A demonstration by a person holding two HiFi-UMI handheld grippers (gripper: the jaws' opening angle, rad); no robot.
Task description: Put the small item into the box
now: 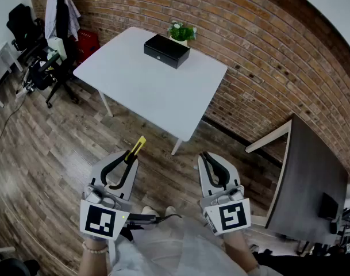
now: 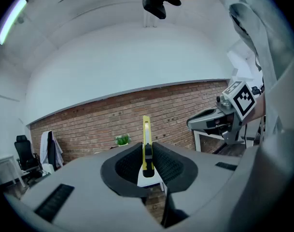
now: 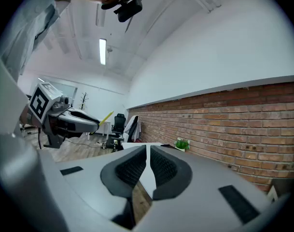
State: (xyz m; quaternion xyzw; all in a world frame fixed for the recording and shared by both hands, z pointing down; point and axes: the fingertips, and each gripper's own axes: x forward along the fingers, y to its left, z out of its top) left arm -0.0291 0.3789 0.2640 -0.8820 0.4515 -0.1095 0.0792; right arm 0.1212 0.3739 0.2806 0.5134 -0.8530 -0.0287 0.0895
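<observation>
Centrally, yellow cutter (image 2: 146, 134) clamped in left tongs (image 2: 146, 153)

Left tool (image 1: 130, 155) tight on a yellow cutter (image 1: 139, 144); right tool (image 1: 207, 157) empty, jaws together; both near level.

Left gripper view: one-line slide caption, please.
Left gripper holds a yellow utility knife between its jaws, facing the brick wall and white table.

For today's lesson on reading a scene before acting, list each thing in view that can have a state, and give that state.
left gripper: shut on the yellow utility knife, short of the table.
yellow utility knife: clamped, one end sticking out past the gripper.
right gripper: shut, nothing held.
black box: lid closed, resting on the white table.
potted plant: upright, just behind the box.
</observation>
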